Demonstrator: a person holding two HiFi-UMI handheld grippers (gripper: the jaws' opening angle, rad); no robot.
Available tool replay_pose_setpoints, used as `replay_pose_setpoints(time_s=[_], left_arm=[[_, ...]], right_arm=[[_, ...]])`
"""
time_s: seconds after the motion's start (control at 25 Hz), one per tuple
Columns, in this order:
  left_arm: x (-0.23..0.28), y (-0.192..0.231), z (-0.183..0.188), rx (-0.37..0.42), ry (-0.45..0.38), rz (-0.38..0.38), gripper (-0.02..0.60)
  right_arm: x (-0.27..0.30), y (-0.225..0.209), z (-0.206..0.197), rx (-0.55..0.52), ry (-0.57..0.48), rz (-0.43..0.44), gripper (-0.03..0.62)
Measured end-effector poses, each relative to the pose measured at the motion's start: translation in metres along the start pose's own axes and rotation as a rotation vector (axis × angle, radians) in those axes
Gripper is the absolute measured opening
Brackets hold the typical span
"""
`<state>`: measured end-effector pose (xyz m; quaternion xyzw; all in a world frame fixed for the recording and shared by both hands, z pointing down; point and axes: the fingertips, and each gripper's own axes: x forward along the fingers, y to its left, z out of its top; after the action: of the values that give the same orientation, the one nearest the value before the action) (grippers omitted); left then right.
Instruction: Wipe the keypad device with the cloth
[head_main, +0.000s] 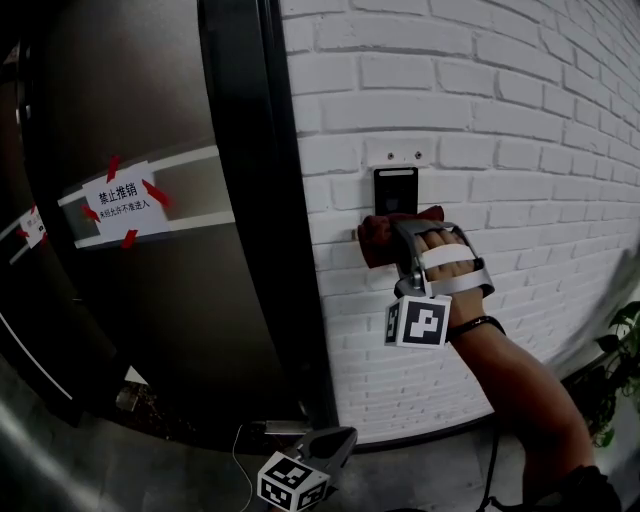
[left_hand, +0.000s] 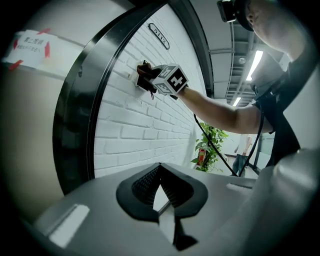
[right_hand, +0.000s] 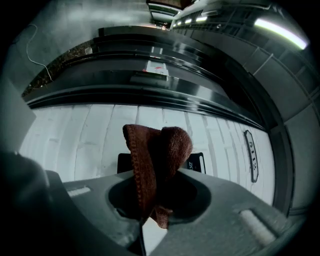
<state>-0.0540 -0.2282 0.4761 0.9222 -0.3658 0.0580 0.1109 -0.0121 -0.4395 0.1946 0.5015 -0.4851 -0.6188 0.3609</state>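
Keypad device (head_main: 396, 188) sits partly hidden behind cloth (right_hand: 157, 150) clamped in right tool (right_hand: 150, 210); left tool (left_hand: 161, 197) closed, empty.

white brick wall (head_main: 480, 80), dark door (head_main: 150, 320) with a red-taped paper notice (head_main: 122, 203), leafy plant (left_hand: 210, 145)

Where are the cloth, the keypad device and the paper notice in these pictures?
cloth (right_hand: 159, 150): right gripper view, folded upper part.
keypad device (head_main: 396, 189): head view, dark front panel.
paper notice (head_main: 122, 203): head view, white centre.

The left gripper (left_hand: 160, 172) is shown closed; beyond, a cloth (left_hand: 143, 76) is held against a brick wall (left_hand: 135, 131) by the right gripper (left_hand: 150, 81).
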Motion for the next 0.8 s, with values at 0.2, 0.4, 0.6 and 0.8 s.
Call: replay_pose_setpoints(time_s=[0.2,0.4,0.6,0.8], left_arm=[[0.002,-0.004,-0.003,-0.018,0.009,-0.011,0.017],[0.002,-0.005,-0.003,-0.021,0.012,-0.012,0.017],[0.001,-0.005,-0.004,-0.022,0.015,-0.008,0.017],[-0.001,-0.005,-0.004,-0.021,0.017,-0.005,0.017]], right_arm=[[-0.006,0.02,0.001,0.03,-0.008,0.047,0.049],[-0.011,0.034,0.0,0.038,-0.012,0.052,0.049],[-0.014,0.045,-0.001,0.038,-0.015,0.06,0.049],[-0.016,0.051,-0.001,0.035,-0.016,0.076,0.049]])
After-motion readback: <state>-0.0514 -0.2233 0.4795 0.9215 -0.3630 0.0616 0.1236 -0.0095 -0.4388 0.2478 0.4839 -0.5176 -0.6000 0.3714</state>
